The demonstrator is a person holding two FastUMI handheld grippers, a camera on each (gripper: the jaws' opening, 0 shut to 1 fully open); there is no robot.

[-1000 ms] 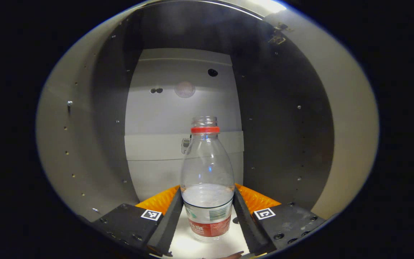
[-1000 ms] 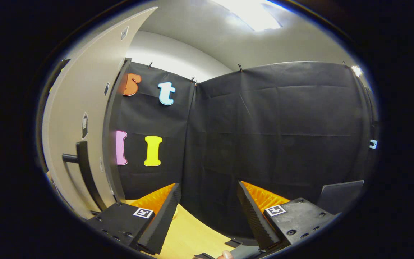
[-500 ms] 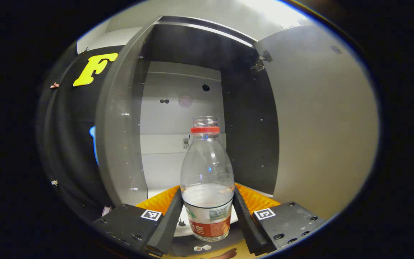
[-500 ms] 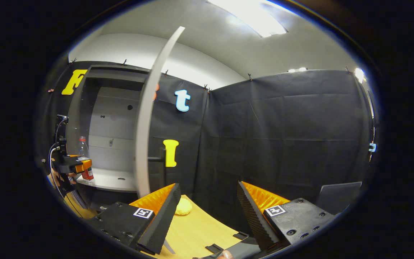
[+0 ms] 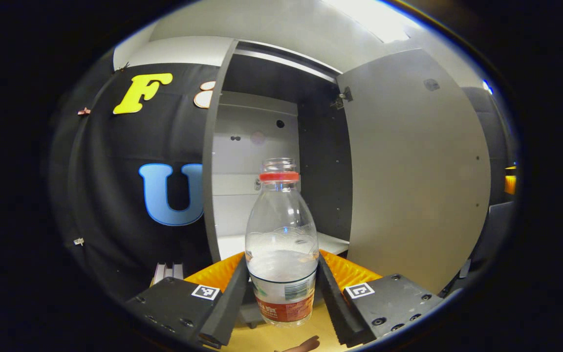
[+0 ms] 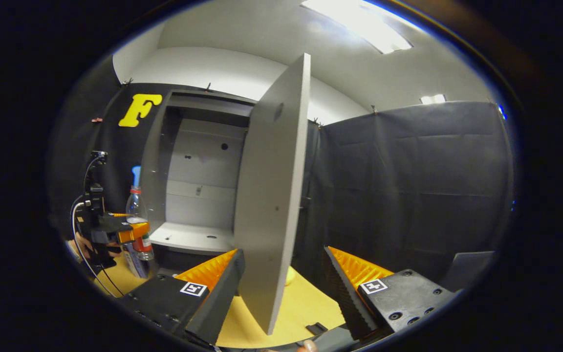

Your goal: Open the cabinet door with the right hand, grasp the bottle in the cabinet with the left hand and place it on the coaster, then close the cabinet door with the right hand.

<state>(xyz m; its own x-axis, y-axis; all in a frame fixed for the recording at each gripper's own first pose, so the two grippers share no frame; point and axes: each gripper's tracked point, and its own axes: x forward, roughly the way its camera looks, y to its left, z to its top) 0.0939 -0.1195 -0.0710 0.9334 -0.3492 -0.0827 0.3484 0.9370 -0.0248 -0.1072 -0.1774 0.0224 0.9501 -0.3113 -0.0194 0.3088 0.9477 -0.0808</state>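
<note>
Carry step, by my reading: left gripper [image 5: 281, 288] clamped on the bottle [image 5: 281, 244], held clear of the cabinet [image 5: 257, 161] above the table [image 6: 281, 313]. Door [image 6: 271, 195] open. Next: find the coaster, lower upright. Bottle clear, capless, little water, red neck ring. Right gripper [image 6: 284, 288] apart, empty.

Left gripper [image 5: 281, 288]: two black blocks with screws, each bearing a square black-and-white marker. Right gripper [image 6: 284, 288]: identical; at its nine o'clock, black cables [image 6: 86, 195] loop.
</note>
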